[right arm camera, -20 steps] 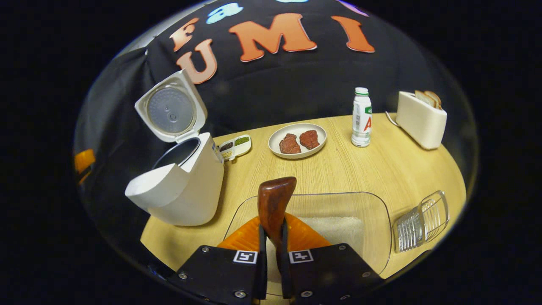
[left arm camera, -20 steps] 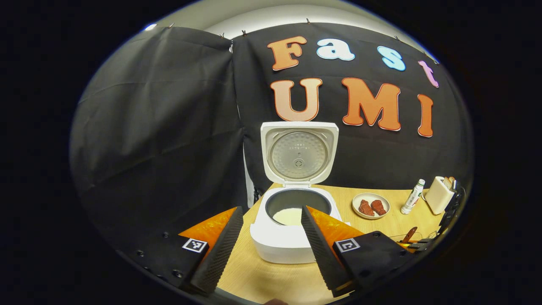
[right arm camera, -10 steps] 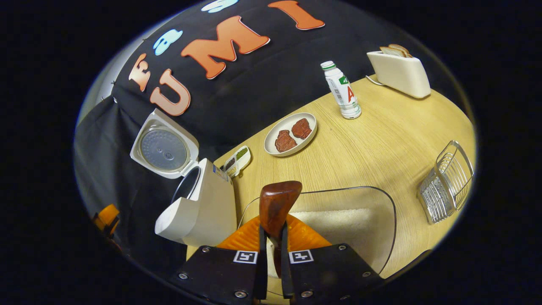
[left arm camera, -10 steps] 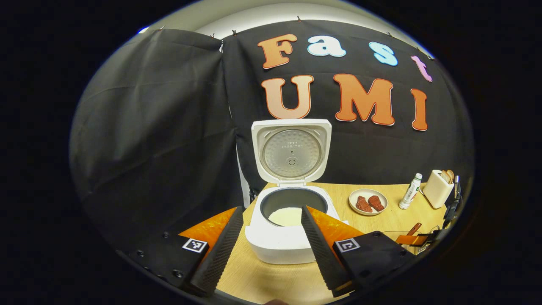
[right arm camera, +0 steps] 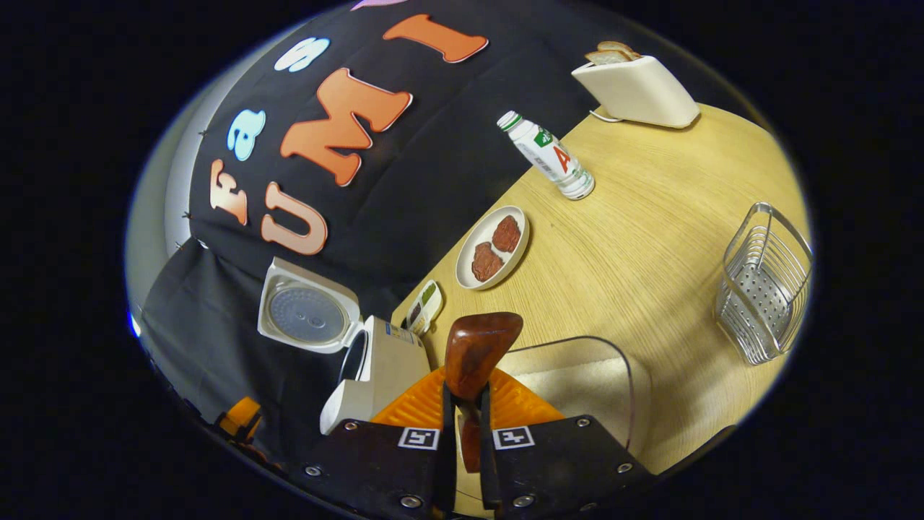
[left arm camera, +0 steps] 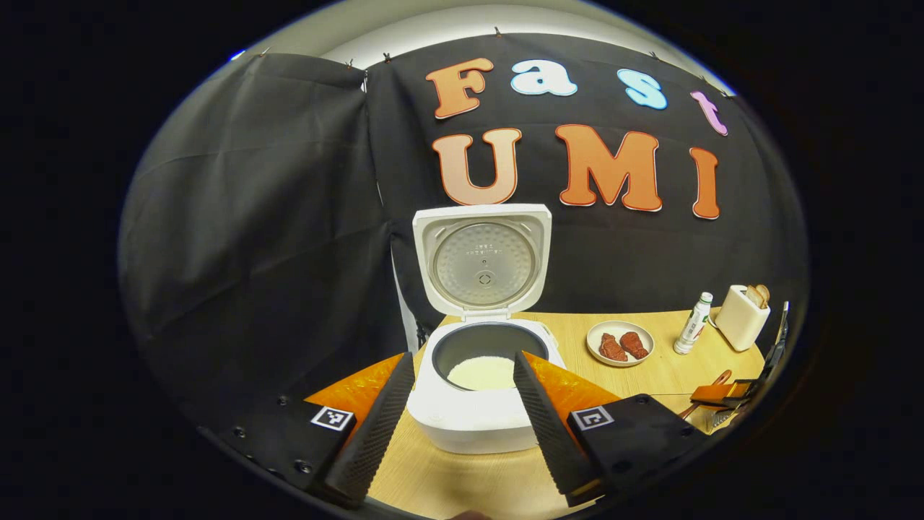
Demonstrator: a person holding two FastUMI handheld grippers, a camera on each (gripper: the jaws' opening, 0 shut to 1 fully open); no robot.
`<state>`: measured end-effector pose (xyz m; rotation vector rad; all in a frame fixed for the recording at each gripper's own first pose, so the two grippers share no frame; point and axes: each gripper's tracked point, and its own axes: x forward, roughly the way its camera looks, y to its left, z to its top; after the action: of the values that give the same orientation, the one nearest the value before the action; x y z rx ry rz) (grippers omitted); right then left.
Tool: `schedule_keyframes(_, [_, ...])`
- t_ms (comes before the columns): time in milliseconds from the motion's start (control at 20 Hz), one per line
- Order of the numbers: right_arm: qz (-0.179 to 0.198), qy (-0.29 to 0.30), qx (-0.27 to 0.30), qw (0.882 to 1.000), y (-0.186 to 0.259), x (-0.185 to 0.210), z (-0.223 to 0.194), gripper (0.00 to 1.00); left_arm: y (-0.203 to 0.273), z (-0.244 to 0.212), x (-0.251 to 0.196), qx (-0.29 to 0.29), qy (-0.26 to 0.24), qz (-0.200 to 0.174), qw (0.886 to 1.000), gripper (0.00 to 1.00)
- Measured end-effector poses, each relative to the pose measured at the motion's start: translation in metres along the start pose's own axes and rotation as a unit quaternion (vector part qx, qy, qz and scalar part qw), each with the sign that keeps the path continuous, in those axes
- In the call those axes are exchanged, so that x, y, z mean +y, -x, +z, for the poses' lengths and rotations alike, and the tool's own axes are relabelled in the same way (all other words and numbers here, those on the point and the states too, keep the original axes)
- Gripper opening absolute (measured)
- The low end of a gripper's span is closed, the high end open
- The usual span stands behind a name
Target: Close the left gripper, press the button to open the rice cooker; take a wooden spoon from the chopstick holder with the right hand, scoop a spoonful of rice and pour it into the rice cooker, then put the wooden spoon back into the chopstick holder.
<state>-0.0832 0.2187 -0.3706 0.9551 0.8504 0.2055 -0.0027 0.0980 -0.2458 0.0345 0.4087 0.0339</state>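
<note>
Spoon [right arm camera: 478,352]: stiff, light wood, smooth; R gripper [right arm camera: 462,404] clamps handle mid-shaft; L gripper [left arm camera: 456,404] wide, cooker [left arm camera: 476,390] lid up.

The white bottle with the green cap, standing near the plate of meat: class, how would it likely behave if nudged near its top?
The bottle looks tall and narrow on a small base, so a push near the cap would probably tip it. Its round body suggests it would then roll across the smooth wooden table. It looks like plastic, so it is probably unlikely to break.
</note>
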Motion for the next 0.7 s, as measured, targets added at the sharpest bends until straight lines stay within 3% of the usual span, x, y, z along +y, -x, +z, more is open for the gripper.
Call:
schedule_keyframes(400, [0.045, -0.134, -0.051, 0.989, 0.017, -0.006, 0.053, 0.13, -0.003, 0.008, -0.012, -0.008, -0.002, -0.007, 1.0, 0.94])
schedule_keyframes(700, [0.103, -0.247, -0.08, 0.96, 0.032, 0.02, 0.089, 0.13, 0.0, 0.012, -0.013, -0.015, 0.008, -0.001, 1.0, 0.94])
